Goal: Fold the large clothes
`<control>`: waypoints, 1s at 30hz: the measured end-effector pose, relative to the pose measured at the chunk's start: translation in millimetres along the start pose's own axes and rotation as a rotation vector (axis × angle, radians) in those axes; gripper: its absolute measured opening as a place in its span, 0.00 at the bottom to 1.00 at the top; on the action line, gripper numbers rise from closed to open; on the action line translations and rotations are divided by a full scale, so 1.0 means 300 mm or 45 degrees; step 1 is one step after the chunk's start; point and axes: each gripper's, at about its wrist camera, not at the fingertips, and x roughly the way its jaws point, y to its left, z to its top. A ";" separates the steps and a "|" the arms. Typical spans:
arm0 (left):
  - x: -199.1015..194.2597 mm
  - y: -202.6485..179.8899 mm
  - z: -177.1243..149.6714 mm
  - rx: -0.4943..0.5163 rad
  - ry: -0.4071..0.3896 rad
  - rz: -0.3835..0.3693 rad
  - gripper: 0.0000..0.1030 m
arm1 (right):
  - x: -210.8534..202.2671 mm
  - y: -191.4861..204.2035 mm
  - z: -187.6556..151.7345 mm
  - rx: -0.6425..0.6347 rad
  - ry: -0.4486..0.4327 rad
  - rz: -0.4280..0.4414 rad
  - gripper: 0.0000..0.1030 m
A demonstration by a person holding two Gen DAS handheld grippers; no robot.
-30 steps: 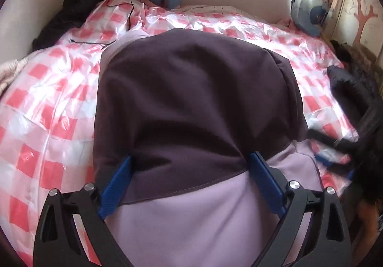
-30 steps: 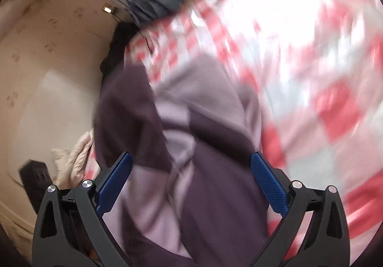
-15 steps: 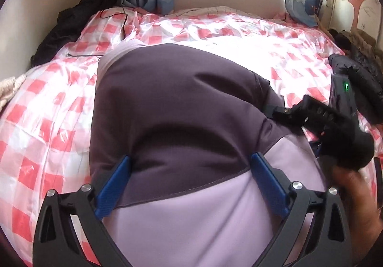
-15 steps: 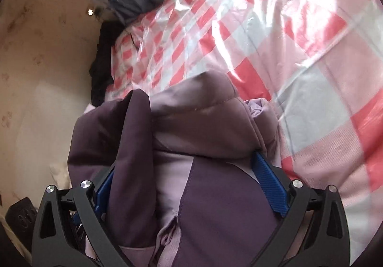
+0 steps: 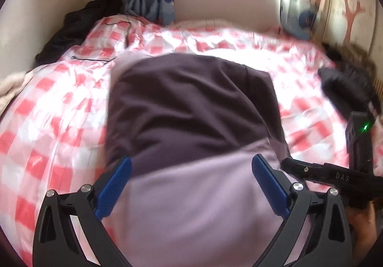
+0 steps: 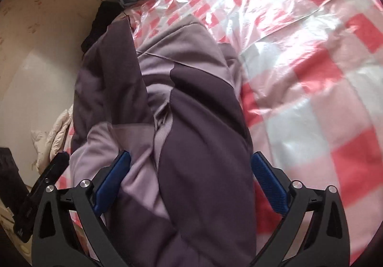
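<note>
the dark-purple and lilac padded jacket (image 5: 191,108) lies folded on the red-checked bed cover (image 5: 47,108), spreading between the wide-open fingers of left gripper (image 5: 191,178) and right gripper (image 6: 191,176); neither grips it.

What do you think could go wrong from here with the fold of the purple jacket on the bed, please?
1. The plastic-covered checked bedspread looks slick, so the purple jacket may slide and the fold may come undone.
2. In the right wrist view the jacket looks bunched along its middle; pressing now could set creases.
3. The right gripper sits close beside the left gripper; the two could bump, or an open finger could snag a loose layer.
</note>
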 end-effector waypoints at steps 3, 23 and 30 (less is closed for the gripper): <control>-0.065 0.068 -0.068 -0.016 -0.033 0.040 0.93 | 0.006 -0.036 -0.085 -0.026 0.031 -0.031 0.93; 0.026 0.335 -0.002 -0.311 0.117 -0.352 0.90 | 0.209 0.185 0.011 -0.057 0.059 -0.066 0.93; 0.075 0.657 -0.101 -0.553 0.237 -0.221 0.92 | 0.401 0.360 -0.014 -0.204 0.196 0.049 0.93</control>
